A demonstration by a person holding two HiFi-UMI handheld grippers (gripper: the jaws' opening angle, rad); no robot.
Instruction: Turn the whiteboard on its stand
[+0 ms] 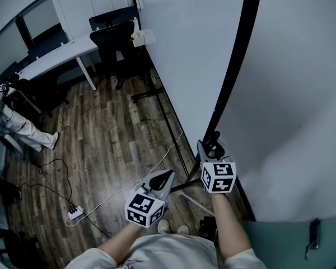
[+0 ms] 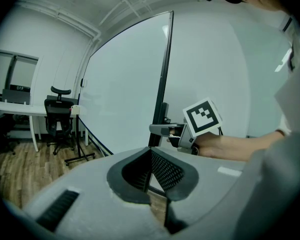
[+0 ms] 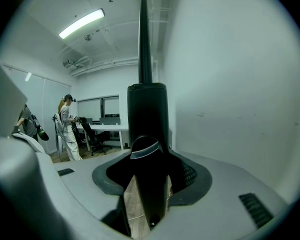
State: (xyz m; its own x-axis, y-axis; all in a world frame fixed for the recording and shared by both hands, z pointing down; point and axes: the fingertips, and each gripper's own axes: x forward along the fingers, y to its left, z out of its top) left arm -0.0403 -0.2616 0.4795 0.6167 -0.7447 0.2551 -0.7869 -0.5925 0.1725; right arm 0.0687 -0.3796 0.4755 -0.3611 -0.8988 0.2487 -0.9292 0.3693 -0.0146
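The right gripper (image 1: 211, 145) sat just right of the middle of the head view, its jaws closed on the black upright edge (image 1: 235, 66) of the whiteboard (image 1: 190, 49). In the right gripper (image 3: 149, 151) view that black upright (image 3: 147, 114) rose straight out from between the jaws, filling the gap, thick at the bottom and thin towards the top of the frame. The marker cube (image 1: 219, 176) on this gripper faced the camera.

The left gripper (image 1: 166, 178) hung lower and further left, apart from the board, over the wooden floor (image 1: 112, 144). In its own view the left gripper (image 2: 149, 168) had its two meshed pads (image 2: 165, 170) pressed together with nothing between them. The same view showed the right gripper (image 2: 166, 129) at centre right, touching the black edge (image 2: 163, 74), and the white panel (image 2: 125, 94) spreading to the left.

The whiteboard filled the upper middle of the head view, its face running away towards the top of the frame. The black legs of its stand (image 1: 151, 94) rested on the floor below and left of it, and a thin bar ran along the floor towards the grippers.

A white desk (image 1: 56, 55) and black office chairs (image 1: 115, 38) stood in the upper left. A person (image 1: 17, 125) stood at the left edge. A power strip (image 1: 74, 212) with trailing cables lay on the floor at lower left.
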